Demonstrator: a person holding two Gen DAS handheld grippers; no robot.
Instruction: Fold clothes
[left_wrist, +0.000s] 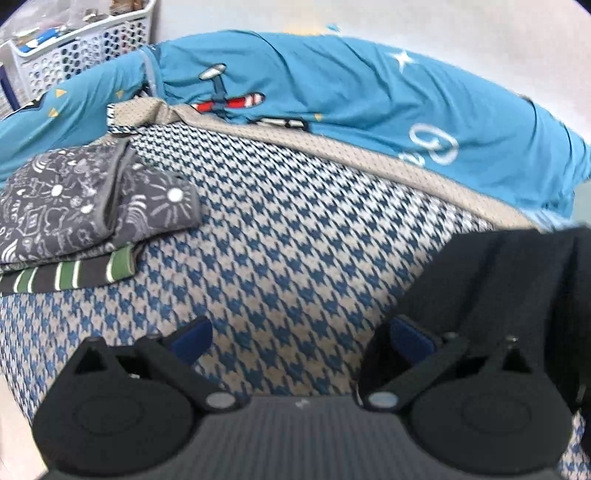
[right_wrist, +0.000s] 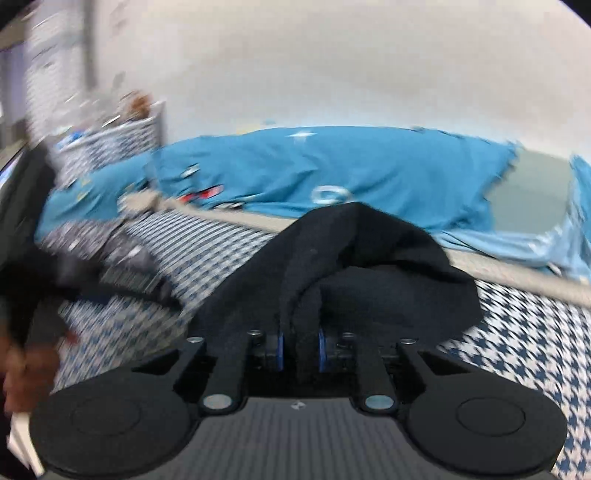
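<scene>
A black garment (right_wrist: 369, 266) is bunched on a houndstooth blanket (left_wrist: 295, 258) on the bed, and a fold of it is pinched between the closed jaws of the right gripper (right_wrist: 300, 345). In the left wrist view, a white basket (left_wrist: 85, 40) is seen at the far left against the wall. Below it, a folded grey patterned garment (left_wrist: 85, 199) is stacked on a green striped one (left_wrist: 74, 275). A blue printed cover (left_wrist: 332, 92) is spread behind the blanket. The left gripper (left_wrist: 295, 336) is held over the blanket with its jaws wide apart and nothing between them; the black garment lies just to its right.
</scene>
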